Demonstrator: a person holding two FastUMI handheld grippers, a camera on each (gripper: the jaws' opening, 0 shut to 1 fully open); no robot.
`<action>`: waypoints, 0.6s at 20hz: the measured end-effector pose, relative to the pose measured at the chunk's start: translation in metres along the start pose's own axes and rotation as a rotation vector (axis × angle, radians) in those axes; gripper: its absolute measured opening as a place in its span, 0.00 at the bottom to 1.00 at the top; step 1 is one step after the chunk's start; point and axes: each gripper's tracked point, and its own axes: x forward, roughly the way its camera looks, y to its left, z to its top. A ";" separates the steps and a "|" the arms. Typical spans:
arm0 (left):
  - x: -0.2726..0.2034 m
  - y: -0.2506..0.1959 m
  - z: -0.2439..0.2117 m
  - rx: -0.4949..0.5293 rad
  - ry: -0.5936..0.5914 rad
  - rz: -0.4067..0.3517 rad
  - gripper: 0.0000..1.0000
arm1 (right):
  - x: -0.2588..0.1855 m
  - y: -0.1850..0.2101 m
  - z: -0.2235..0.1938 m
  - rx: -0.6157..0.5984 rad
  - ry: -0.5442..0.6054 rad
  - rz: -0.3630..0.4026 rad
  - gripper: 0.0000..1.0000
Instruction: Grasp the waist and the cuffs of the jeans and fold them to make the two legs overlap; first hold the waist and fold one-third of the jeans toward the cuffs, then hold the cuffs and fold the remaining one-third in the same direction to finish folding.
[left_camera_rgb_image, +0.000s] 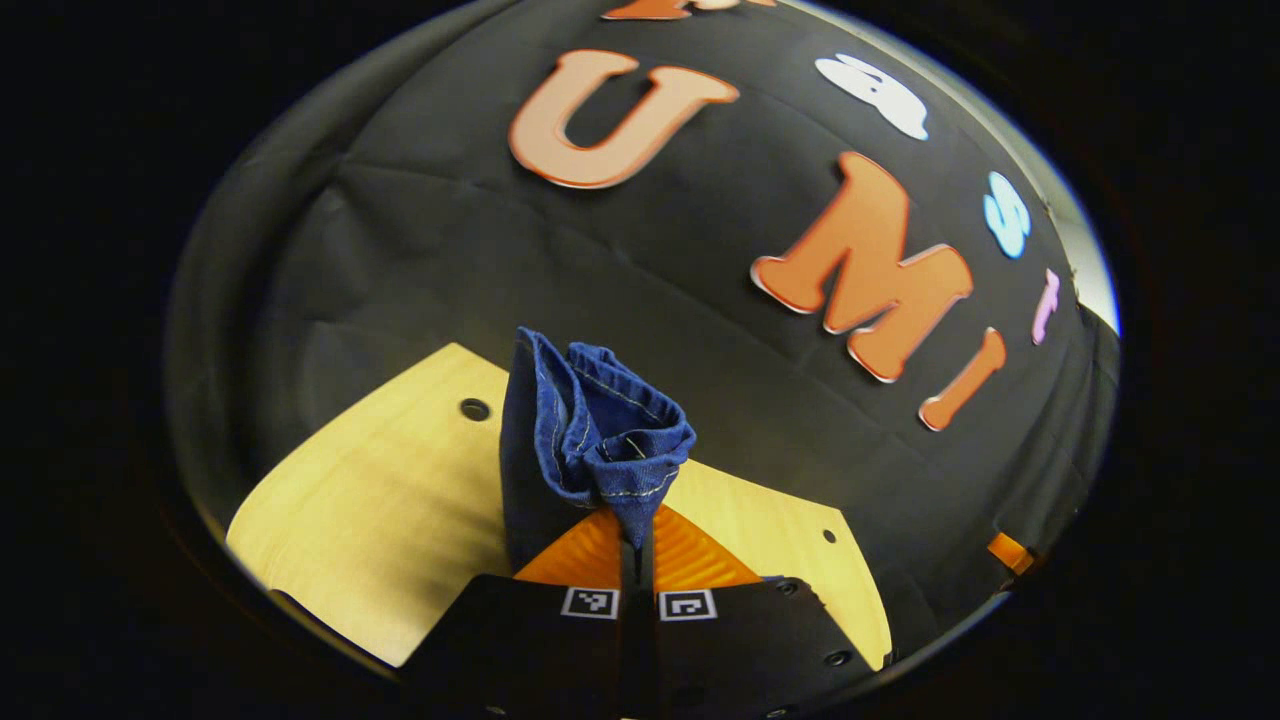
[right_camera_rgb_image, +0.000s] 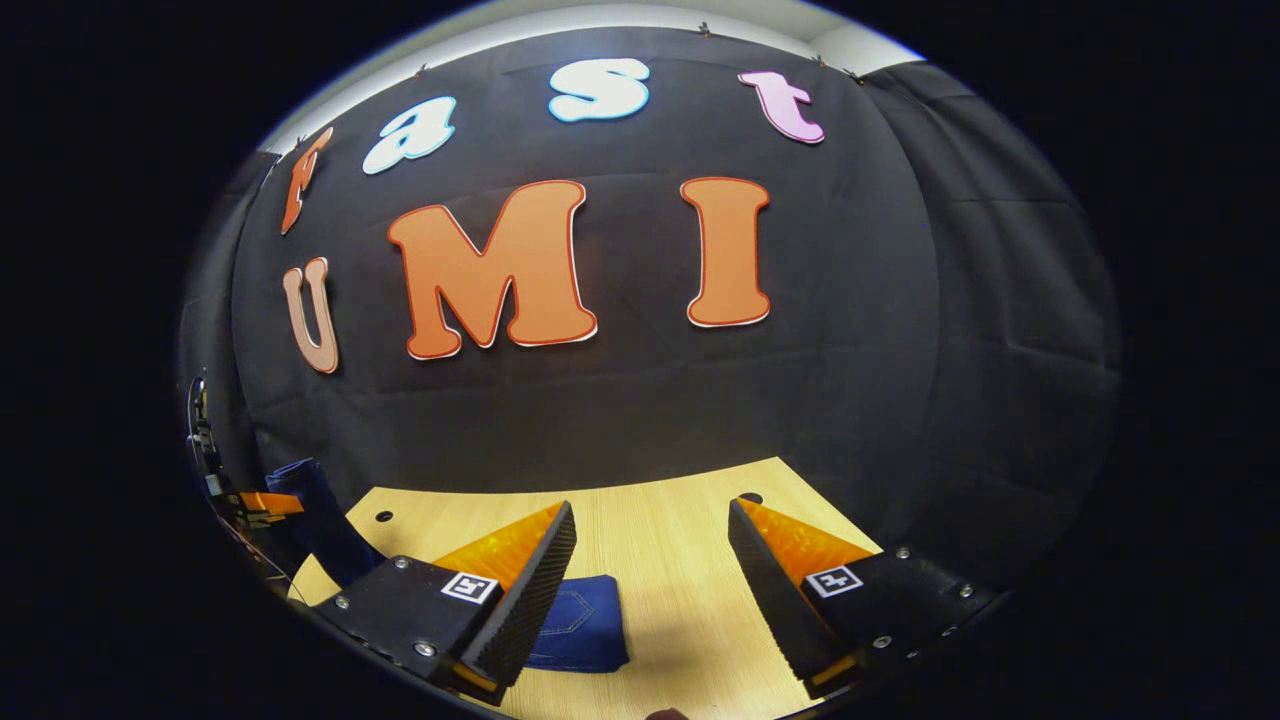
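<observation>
The left gripper has black finger blocks, each carrying a small square black-and-white marker near the inner edge, with round screws at 4 o'clock. The right gripper has wedge-shaped fingers with ribbed faces, black mounts, one square marker each and silver screws.

In the left gripper view, a bunched end of the jeans is pinched between the closed fingers of the left gripper and is held raised above the table, with cloth hanging down toward the tabletop. In the right gripper view, the right gripper is held with fingers spread wide above the table's near edge. Part of the jeans is laid flat on the table just behind its left finger. Near the table's left edge, the left gripper is seen with cloth raised beside it.
</observation>
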 end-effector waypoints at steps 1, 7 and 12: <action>0.004 -0.022 -0.006 0.018 0.010 -0.025 0.00 | 0.002 -0.004 -0.002 -0.004 0.001 -0.002 0.96; 0.052 -0.129 -0.076 0.101 0.135 -0.105 0.00 | 0.006 -0.016 -0.011 0.025 0.022 0.046 0.96; 0.080 -0.176 -0.135 0.160 0.252 -0.087 0.00 | 0.010 -0.033 -0.019 0.029 0.048 0.070 0.96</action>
